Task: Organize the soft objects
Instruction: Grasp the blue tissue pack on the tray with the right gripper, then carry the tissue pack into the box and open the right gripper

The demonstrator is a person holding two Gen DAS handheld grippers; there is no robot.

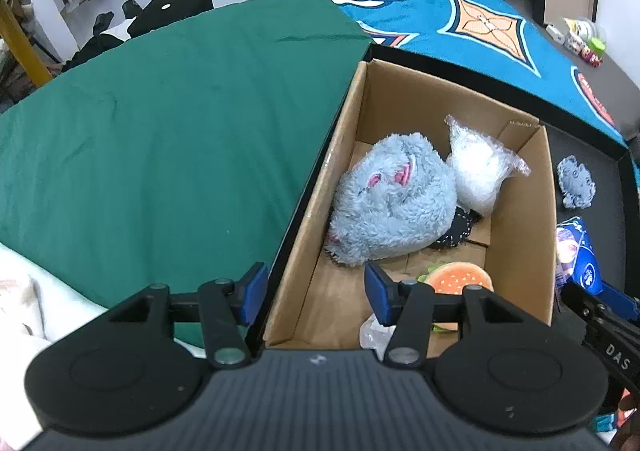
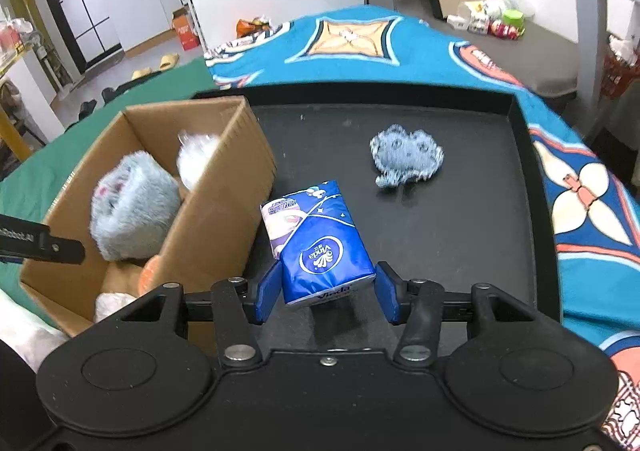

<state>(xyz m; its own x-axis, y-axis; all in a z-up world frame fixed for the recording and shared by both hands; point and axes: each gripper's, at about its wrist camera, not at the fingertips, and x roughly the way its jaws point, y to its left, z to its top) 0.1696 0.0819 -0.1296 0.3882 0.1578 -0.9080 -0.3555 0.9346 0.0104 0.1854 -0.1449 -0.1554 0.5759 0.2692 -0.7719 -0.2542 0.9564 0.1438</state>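
A blue tissue pack [image 2: 320, 239] lies between the blue pads of my right gripper [image 2: 326, 291], which is shut on its near end over the black tray [image 2: 460, 235]. A small grey-blue plush [image 2: 406, 155] lies flat further back on the tray. To the left stands the cardboard box [image 1: 516, 235], holding a big grey furry plush [image 1: 396, 203], a clear plastic bag [image 1: 476, 171], a burger plush [image 1: 456, 279] and a dark spotted item [image 1: 460, 229]. My left gripper [image 1: 316, 295] hangs open above the box's near left corner, gripping nothing.
A green cloth [image 1: 180, 123] covers the surface left of the box. A blue patterned blanket [image 2: 400, 47] lies behind and right of the tray. Jars and bottles [image 2: 496, 21] stand on a far shelf. White fabric [image 1: 24, 291] lies at the near left.
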